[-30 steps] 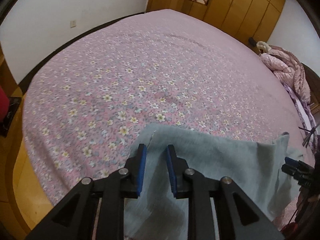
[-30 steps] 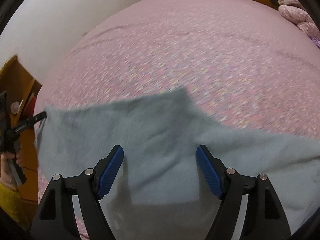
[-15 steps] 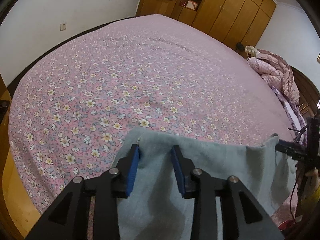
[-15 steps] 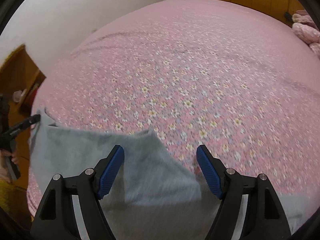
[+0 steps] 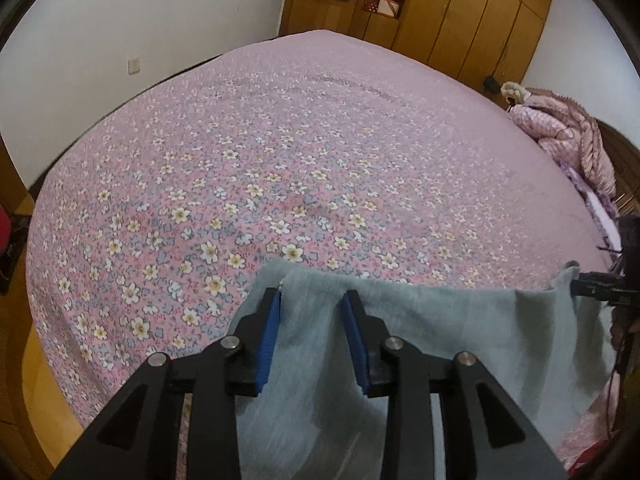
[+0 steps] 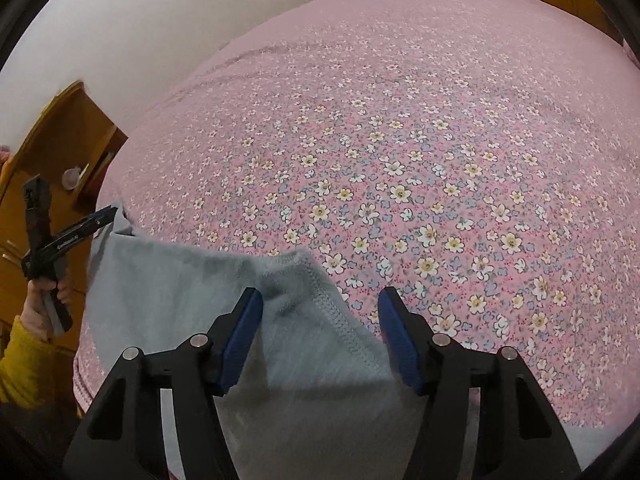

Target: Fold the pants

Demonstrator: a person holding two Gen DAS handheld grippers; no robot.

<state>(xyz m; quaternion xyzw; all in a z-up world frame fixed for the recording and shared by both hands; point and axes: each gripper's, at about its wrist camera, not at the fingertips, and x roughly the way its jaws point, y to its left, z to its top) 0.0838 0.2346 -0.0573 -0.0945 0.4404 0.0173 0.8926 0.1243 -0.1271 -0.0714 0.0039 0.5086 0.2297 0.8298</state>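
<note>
Both claws, left (image 5: 312, 310) and right (image 6: 320, 312), are seen parted around the grey pants (image 6: 192, 280), so the cloth may be dropped onto the bed (image 6: 440, 140) unevenly.

No readable text, labels or numbers anywhere.

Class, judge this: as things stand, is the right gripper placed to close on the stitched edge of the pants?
Probably yes. The right gripper is open, and the stitched edge of the grey pants lies between its fingers with nothing over it.
</note>
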